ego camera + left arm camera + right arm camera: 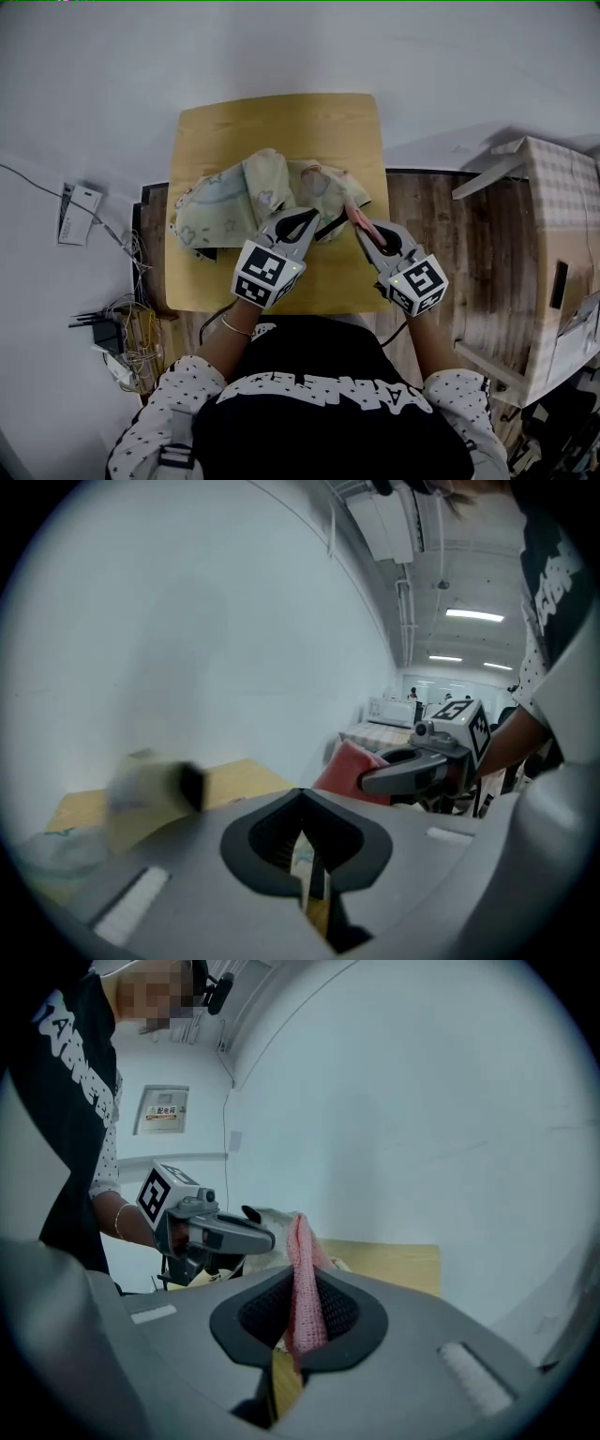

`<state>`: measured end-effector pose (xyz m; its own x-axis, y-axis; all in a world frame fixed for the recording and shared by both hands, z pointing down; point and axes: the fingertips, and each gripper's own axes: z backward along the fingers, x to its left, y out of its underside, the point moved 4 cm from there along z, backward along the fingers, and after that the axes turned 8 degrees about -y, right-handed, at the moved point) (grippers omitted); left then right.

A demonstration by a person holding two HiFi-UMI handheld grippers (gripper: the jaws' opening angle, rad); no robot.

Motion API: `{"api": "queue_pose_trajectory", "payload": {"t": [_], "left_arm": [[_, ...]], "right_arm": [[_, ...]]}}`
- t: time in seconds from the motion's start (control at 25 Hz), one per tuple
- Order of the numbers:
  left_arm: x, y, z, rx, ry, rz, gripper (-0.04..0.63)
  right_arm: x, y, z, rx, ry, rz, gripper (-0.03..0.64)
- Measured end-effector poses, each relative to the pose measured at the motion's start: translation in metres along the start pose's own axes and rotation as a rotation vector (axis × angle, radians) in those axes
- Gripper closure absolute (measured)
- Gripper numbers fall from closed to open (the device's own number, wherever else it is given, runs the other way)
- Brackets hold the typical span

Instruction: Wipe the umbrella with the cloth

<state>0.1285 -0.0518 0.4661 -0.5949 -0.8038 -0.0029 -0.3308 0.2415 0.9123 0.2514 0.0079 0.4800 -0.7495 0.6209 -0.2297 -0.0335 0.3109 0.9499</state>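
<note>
Two grippers are hovering close together over the near half of the wooden table (281, 117), and I am logging this as the set-up for the first wipe.

- The umbrella (234, 202) is lying collapsed and crumpled on the table. Its pale printed canopy is spreading from the centre out towards 9 o'clock in the head view.
- The left gripper (309, 223) is sitting at the canopy's 4 o'clock edge with its jaws closed. A thin sliver of printed fabric is showing in the slot in its own view, so I am reading this as a pinch on the umbrella's cloth skin. I am not certain how firm that pinch is.
- The right gripper (367, 230) is at 3 o'clock of the left one, just beside it. It is clamping the pink cloth (300, 1274), which is standing up between the jaws as a folded strip.
- The cloth is not yet lying on the canopy, as far as I can tell.

Judgement: the work is sitting in the hold-and-approach step, with wiping barely begun or not begun.

The next move is calling for the left grip to be pulling the fabric taut. Meanwhile the right should be bringing the cloth down flat towards 10 o'clock and dragging it across a panel. Pressure needs to be light, because the loose canopy is likely to bunch or slide.
</note>
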Motion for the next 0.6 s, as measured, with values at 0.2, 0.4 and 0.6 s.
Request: {"api": "queue_pose_trajectory", "payload": {"t": [0.2, 0.4, 0.6], "left_arm": [[-0.025, -0.005, -0.017, 0.008, 0.065, -0.068, 0.595], [-0.026, -0.009, -0.003, -0.03, 0.044, -0.036, 0.594], [-0.008, -0.016, 0.033, -0.106, -0.044, -0.001, 0.594]], "right_arm": [[0.0, 0.001, 0.014, -0.009, 0.032, -0.011, 0.583], [0.002, -0.001, 0.011, -0.021, 0.02, -0.013, 0.583], [0.013, -0.013, -0.012, -0.035, -0.05, 0.009, 0.583]]}}
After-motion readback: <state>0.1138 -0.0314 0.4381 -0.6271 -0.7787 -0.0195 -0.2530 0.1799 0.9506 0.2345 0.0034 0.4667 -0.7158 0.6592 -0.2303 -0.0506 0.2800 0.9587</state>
